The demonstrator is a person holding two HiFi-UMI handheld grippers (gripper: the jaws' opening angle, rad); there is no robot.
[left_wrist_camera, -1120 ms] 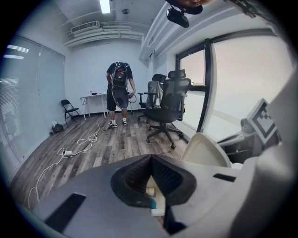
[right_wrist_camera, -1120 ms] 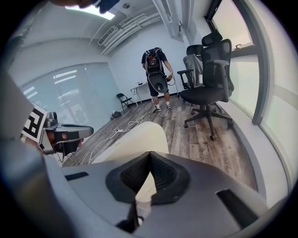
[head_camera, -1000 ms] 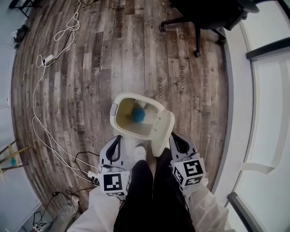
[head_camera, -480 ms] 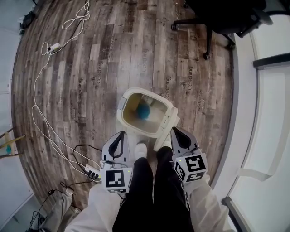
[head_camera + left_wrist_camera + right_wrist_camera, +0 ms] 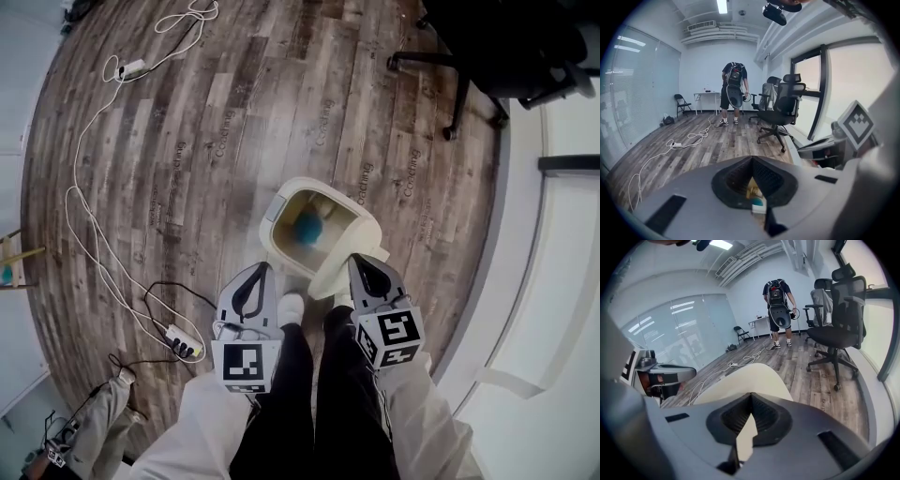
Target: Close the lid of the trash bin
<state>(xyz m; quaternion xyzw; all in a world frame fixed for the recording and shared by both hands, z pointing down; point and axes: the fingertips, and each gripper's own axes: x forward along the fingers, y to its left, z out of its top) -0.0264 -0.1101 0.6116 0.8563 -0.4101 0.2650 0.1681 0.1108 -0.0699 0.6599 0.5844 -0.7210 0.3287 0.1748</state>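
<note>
- The trash bin (image 5: 330, 190) stood on the floor (image 5: 234, 112) just ahead of the person's white shoe (image 5: 292, 305). It was a smooth, cream-coloured plastic tub with a rounded-rectangle rim.
- Its lid (image 5: 330, 278) was up, a curved cream shell hinged at the near right edge of the rim. In the right gripper view it filled the space straight ahead of the jaws.
- Inside the bin lay a rounded teal-blue object (image 5: 309, 225). What it was could not be made out.
- The left gripper (image 5: 261, 272) was clenched with nothing in it. Its ribbed dark pads met at the tips, beside the bin's near left rim.
- The right gripper (image 5: 361, 265) was likewise pressed together and empty, right against the lid's outer face. Actual contact could not be judged.
- Each gripper was matte grey and carried a cube of black-and-white square markers (image 5: 246, 366).
- The floor was grey-brown wood-grain planking. The word "Coaching" (image 5: 225, 141) was printed on several boards.
- A thin white cable (image 5: 84, 187) looped across the planks to a white power strip (image 5: 183, 342) with black plugs.
- A black mesh office chair (image 5: 506, 47) on a wheeled star base stood beyond the bin.
- Another person (image 5: 733, 89) stood bent forward at the far end of the room.
</note>
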